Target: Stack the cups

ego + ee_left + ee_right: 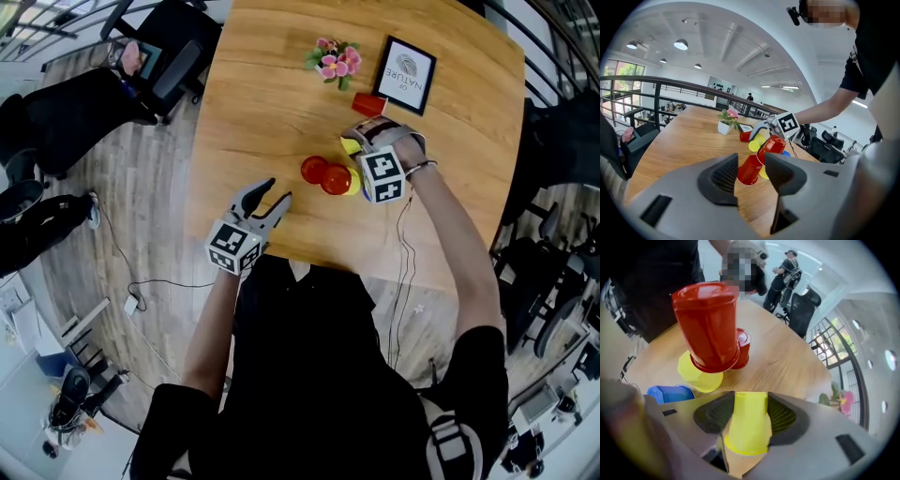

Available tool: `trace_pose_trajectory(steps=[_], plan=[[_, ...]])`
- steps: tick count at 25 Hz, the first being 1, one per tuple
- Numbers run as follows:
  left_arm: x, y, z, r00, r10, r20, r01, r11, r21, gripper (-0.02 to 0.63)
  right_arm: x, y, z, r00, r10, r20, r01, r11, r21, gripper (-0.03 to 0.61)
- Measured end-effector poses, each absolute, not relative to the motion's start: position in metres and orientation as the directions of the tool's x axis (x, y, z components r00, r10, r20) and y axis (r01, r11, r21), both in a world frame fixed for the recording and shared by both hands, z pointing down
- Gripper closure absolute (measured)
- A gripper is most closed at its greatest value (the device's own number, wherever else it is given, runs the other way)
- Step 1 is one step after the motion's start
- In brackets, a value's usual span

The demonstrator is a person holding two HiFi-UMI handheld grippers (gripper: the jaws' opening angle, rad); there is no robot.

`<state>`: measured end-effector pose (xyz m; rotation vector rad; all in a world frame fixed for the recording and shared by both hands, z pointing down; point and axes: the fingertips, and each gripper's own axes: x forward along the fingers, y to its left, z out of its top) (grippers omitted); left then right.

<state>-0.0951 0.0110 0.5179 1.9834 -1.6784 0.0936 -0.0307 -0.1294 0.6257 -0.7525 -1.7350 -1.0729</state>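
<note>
1. We look down on a wooden table point(253, 112) where a person holds a gripper in each hand over a cluster of plastic cups. Our landmark is the upturned red cup point(705, 324). It appears to sit mouth-down over a second yellow cup point(699, 376), which looks like the start of a stack.
2. Another red cup point(743, 348) stands just beside the upturned red cup, also mouth-down. A blue cup point(670, 393) sits near the upturned red cup on the opposite side. We judge the cups stand mouth-down so that each can be dropped over the next.
3. The right gripper point(750, 404) pinches a yellow cup point(747, 427) across its sides, with a pad pressing on each wall. Its jaws stand fairly wide because the cup is wide. The cup's rim faces back toward the gripper, and its base points toward the upturned red cup, close beside it. The cup appears lifted off the table. We judge it is held by its walls so that its mouth stays free to go over the stack.
4. The left gripper point(751, 164) is well apart from the upturned red cup, nearer the person's body. Its jaws are spread with nothing between them, and the cups show only beyond the gap. We judge it is waiting.
</note>
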Motion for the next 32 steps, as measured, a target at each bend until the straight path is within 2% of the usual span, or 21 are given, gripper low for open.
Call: trace_pose_trajectory(steps=[4, 10, 19, 26, 32], plan=[[-0.093, 0.008, 0.513, 0.240, -0.897, 0.372, -0.932, -0.105, 0.346, 0.414, -0.027, -0.135, 0.614, -0.450, 0.047, 0.892, 0.740, 0.579, 0.343, 0.345], [-0.092, 0.003, 0.510, 0.270, -0.892, 0.363, -0.929, -0.142, 0.342, 0.414, -0.021, -0.151, 0.593, -0.538, 0.007, 0.843, 0.579, 0.729, 0.364, 0.345], [-0.082, -0.007, 0.503, 0.355, -0.863, 0.360, -0.912, -0.235, 0.337, 0.414, -0.009, -0.171, 0.533, -0.743, -0.096, 0.662, 0.153, 0.939, 0.307, 0.347], [-0.072, -0.012, 0.503, 0.428, -0.831, 0.355, -0.887, -0.310, 0.342, 0.414, 0.016, -0.181, 0.498, -0.856, -0.278, 0.435, -0.254, 0.960, 0.114, 0.345], [-0.067, -0.012, 0.504, 0.484, -0.802, 0.350, -0.861, -0.367, 0.352, 0.414, 0.041, -0.162, 0.502, -0.838, -0.397, 0.376, -0.425, 0.905, 0.008, 0.344]])
